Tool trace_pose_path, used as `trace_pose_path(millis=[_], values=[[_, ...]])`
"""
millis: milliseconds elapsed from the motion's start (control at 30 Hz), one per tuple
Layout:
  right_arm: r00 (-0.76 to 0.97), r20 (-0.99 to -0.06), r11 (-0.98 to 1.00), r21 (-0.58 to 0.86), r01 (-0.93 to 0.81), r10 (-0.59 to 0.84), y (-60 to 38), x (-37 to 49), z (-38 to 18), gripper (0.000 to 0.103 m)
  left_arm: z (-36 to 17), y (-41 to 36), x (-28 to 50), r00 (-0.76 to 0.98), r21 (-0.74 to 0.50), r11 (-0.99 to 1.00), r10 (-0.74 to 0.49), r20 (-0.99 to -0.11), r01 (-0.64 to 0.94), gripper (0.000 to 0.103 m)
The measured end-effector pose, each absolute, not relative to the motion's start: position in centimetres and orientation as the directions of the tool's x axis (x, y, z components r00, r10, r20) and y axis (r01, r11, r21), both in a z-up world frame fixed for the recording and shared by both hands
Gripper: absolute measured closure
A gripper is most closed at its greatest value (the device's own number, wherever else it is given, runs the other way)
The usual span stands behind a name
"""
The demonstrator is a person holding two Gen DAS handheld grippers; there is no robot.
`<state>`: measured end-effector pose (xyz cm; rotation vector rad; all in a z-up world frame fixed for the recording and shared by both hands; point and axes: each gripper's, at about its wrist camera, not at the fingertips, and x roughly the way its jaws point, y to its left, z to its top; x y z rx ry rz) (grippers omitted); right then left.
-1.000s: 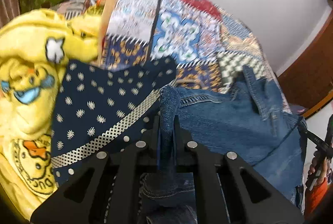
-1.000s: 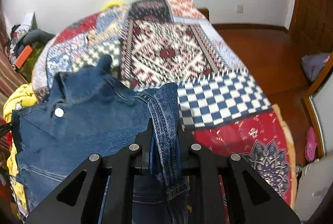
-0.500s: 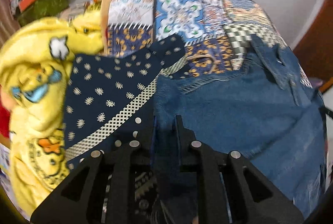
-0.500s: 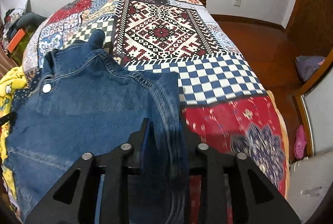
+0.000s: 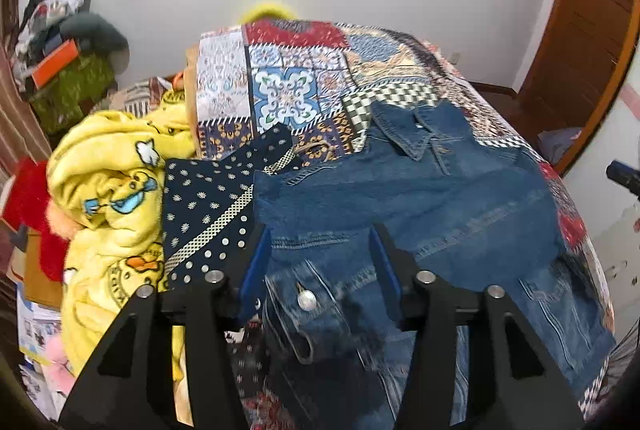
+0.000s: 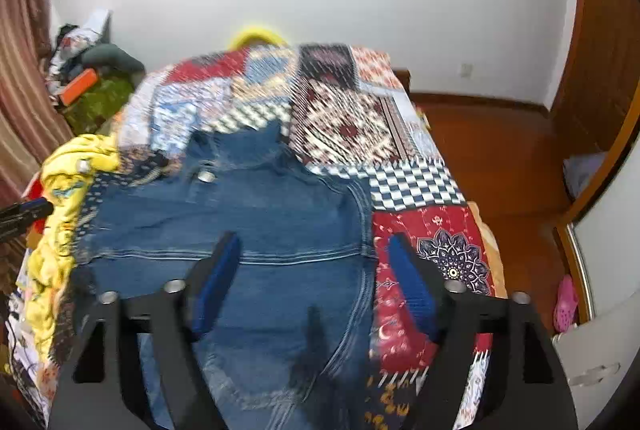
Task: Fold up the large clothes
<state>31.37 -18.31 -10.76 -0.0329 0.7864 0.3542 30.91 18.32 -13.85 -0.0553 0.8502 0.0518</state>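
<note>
A blue denim jacket point(image 5: 420, 206) lies spread on the patchwork bedspread point(image 5: 288, 90), collar toward the far wall. My left gripper point(image 5: 320, 250) hovers above its near left part; its jaws are opening and nothing is pressed between the blue pads. In the right wrist view the same jacket point(image 6: 248, 214) covers the left half of the bedspread point(image 6: 348, 122). My right gripper point(image 6: 312, 258) hangs over the jacket's right edge, jaws opening wide, holding nothing. The tip of the left gripper shows at the far left edge of that view.
A navy dotted garment point(image 5: 208, 206) and a yellow cartoon blanket point(image 5: 112, 190) lie left of the jacket. Clutter and a green box point(image 5: 72, 86) stand by the left wall. A wooden floor point(image 6: 492, 150) and a pink shoe point(image 6: 566, 304) lie right of the bed.
Both grippers were shut on folds of denim; now both have let go, opened and pulled up and back. The jacket has dropped flat onto the bed.
</note>
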Motion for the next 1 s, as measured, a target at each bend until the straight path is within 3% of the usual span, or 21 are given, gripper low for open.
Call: trace_pose_path(millis=[33,133,267,667,1000], values=[[0.657,-0.69,0.939,0.1,-0.329,0.304,-18.2,30.7,-10.3,0.017,-13.4,18.0,30.2,0.663,-0.019,0.998,0.028,-0.748,-0.064,0.039],[0.668,-0.669,0.93,0.097,-0.356,0.326,-18.0,28.1,-9.0,0.016,-12.3,16.9,27.7,0.684,0.005,0.998,0.044,-0.728,-0.059,0.023],[0.666,-0.663,0.92,0.093,-0.381,0.343,-17.8,25.2,-9.1,0.015,-12.0,15.9,24.1,0.706,-0.023,1.0,-0.003,-0.708,-0.018,0.013],[0.559,-0.779,0.939,0.108,-0.325,0.283,-20.5,20.3,-15.2,0.014,-18.7,16.3,17.3,0.586,-0.112,0.993,-0.065,-0.808,-0.044,0.013],[0.414,-0.876,0.959,0.164,-0.23,0.249,-24.3,19.4,-20.9,0.014,-27.3,18.4,15.5,0.422,-0.304,0.935,-0.206,-0.883,-0.18,0.013]])
